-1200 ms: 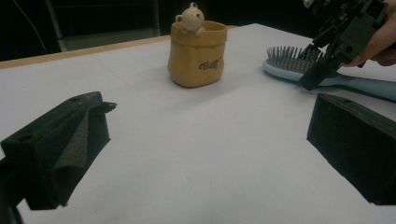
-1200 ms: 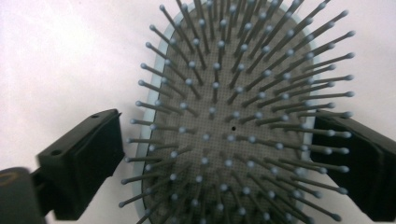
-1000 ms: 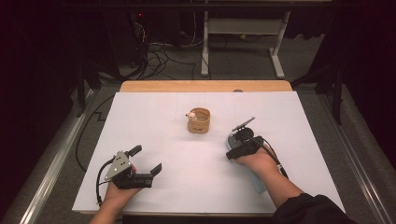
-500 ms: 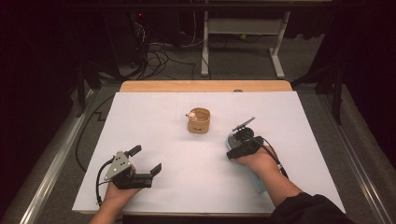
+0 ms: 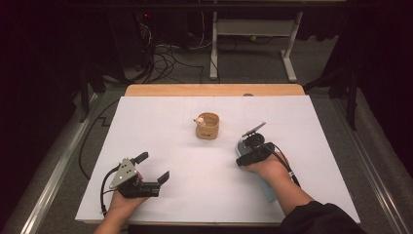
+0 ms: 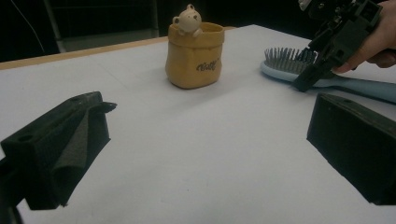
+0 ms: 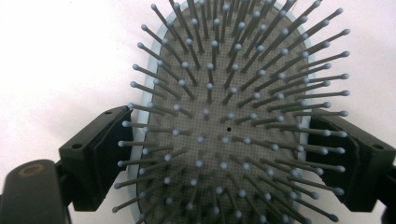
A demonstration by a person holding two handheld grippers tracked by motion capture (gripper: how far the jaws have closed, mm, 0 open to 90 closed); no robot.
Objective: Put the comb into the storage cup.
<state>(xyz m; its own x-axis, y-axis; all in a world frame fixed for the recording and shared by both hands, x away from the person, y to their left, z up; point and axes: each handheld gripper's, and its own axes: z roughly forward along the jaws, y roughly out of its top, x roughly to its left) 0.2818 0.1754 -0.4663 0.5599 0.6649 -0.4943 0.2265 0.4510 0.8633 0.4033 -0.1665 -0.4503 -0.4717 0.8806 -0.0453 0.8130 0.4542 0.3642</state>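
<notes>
The right hand-held gripper (image 5: 247, 150) sits over the head of a brush (image 7: 224, 116), its jaws spread to either side of the pale blue rim. In the right gripper view both pads stand at the brush's edges; whether they press on it or merely flank it cannot be told. Compared with the earlier frames, this gripper and its hand (image 5: 265, 168) look unchanged in place, right of centre on the counter (image 5: 160, 122).

The left hand-held gripper (image 5: 148, 168) rests near the front left of the counter, jaws wide apart and holding nothing. It too sits where it did a second ago.

The brush lies flat, bristles up: a dark grey cushion set with grey pins tipped in small balls, framed in light blue. In the left gripper view its blue handle (image 6: 369, 88) runs back under the right hand.

Beyond the grippers, near the counter's middle, stands a small tan pot (image 5: 208, 126) shaped like a rolled paper bag, with dark lettering on its side and a little cream bear (image 6: 187, 19) peeking over its rim. It has not moved.
</notes>
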